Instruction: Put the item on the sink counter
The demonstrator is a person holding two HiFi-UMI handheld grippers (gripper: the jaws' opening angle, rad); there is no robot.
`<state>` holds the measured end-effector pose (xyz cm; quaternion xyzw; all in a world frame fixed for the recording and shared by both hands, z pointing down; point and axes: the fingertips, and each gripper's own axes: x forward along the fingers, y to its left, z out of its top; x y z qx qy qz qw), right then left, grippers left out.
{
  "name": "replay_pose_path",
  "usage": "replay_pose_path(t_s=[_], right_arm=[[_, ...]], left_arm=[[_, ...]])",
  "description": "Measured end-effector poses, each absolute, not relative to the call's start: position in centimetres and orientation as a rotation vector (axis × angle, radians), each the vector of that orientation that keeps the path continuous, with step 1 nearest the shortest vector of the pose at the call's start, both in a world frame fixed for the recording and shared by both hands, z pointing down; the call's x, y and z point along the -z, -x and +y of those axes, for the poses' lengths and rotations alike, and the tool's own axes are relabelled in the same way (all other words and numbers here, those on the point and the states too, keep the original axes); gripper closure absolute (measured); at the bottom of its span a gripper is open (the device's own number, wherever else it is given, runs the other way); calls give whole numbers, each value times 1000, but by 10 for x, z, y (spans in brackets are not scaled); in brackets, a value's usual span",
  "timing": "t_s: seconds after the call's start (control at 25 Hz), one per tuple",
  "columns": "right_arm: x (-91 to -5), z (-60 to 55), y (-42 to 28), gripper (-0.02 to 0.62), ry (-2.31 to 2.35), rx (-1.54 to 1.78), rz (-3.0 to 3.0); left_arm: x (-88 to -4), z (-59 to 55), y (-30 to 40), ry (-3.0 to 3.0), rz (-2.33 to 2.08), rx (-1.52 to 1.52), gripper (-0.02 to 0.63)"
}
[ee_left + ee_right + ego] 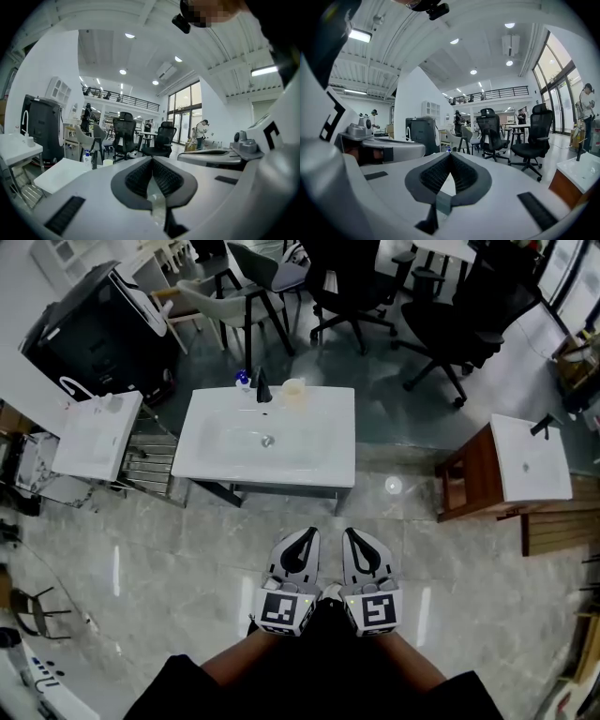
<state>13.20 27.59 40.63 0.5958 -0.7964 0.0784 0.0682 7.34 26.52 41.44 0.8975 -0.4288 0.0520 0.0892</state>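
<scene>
The white sink counter stands on the tiled floor ahead of me, with a black faucet, a small blue-capped bottle and a pale cup along its back edge. Both grippers are held side by side close to my body, well short of the counter. My left gripper is shut with nothing in it, and so is my right gripper. In the left gripper view the shut jaws point past the counter, bottle and cup. The right gripper view shows its shut jaws facing the chairs.
A second white basin and a metal rack stand left of the counter, with a black cabinet behind. A wooden stand with a basin is at the right. Office chairs fill the back. A person stands by the windows.
</scene>
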Motion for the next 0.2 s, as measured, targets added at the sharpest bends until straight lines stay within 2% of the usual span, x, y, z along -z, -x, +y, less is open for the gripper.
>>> replay_pose_path(t_s=[0.2], right_arm=[[-413,301,-145,565,-1782,-156,-2408]], left_arm=[[-411,290,-86,-2702,-1302,-142,591]])
